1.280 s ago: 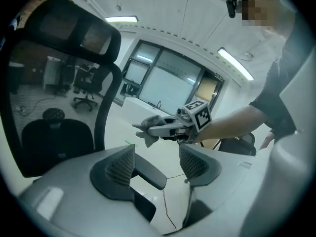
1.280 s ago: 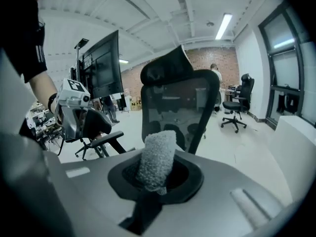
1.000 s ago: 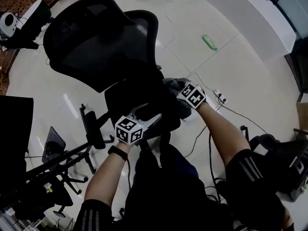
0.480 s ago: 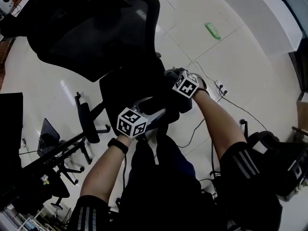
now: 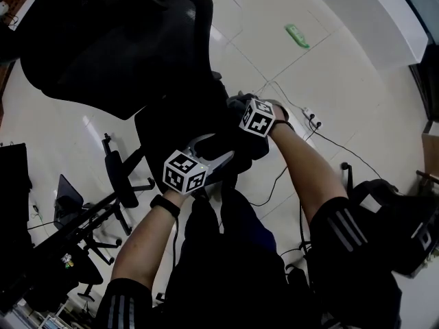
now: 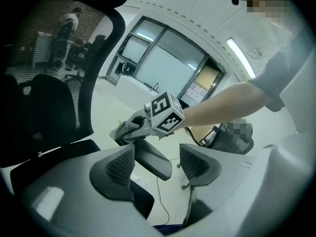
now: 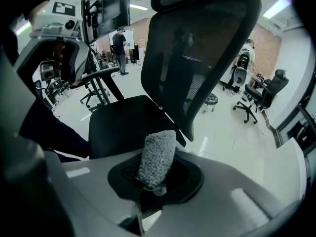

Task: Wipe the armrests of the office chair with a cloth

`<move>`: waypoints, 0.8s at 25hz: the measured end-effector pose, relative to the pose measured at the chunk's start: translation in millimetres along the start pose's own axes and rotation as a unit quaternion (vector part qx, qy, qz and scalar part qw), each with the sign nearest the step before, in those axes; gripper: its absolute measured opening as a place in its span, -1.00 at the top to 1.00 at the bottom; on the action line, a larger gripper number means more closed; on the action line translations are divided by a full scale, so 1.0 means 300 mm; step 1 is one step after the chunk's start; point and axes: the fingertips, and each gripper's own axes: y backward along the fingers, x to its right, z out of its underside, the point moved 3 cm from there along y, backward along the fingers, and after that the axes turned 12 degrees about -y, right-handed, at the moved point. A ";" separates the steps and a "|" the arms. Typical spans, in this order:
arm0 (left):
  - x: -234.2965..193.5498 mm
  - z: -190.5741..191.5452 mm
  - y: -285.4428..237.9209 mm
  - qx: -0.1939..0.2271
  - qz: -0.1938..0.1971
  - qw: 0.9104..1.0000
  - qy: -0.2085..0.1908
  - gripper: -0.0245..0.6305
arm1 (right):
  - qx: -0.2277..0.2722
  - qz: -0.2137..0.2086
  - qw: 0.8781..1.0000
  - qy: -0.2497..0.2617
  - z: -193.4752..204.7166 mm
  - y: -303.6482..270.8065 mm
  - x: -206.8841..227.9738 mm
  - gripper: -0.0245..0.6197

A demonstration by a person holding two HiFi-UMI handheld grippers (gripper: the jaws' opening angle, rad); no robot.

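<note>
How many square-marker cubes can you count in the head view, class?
2. One marker cube sits on the left gripper, lower left; the other sits on the right gripper, upper right, whose tongs clamp the cloth. None appears hidden.

The cloth [image 7: 157, 157] is speckled grey, the office chair [image 5: 103, 53] black mesh, the floor [image 5: 329, 74] cream tile.

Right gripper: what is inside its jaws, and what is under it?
Inside the right gripper's jaws is a grey cloth, pinched tight. The left gripper view shows a dark armrest just under it. The contact between cloth and armrest is covered by the gripper.
</note>
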 end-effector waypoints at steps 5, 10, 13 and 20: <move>0.006 0.005 -0.020 -0.004 0.011 1.000 -0.002 -0.01 | -0.006 0.003 1.000 0.002 0.020 0.006 -0.013 0.81; 0.040 0.023 -0.026 -0.010 0.023 1.000 -0.005 -0.01 | 0.003 0.008 1.000 -0.023 0.107 0.052 -0.072 0.81; 0.065 0.042 -0.026 -0.015 0.030 0.999 -0.007 -0.01 | 0.004 0.012 1.000 -0.027 0.164 0.078 -0.129 0.81; 0.142 0.096 -0.016 -0.023 0.053 0.998 -0.006 -0.01 | 0.004 0.018 0.998 -0.055 0.267 0.121 -0.275 0.81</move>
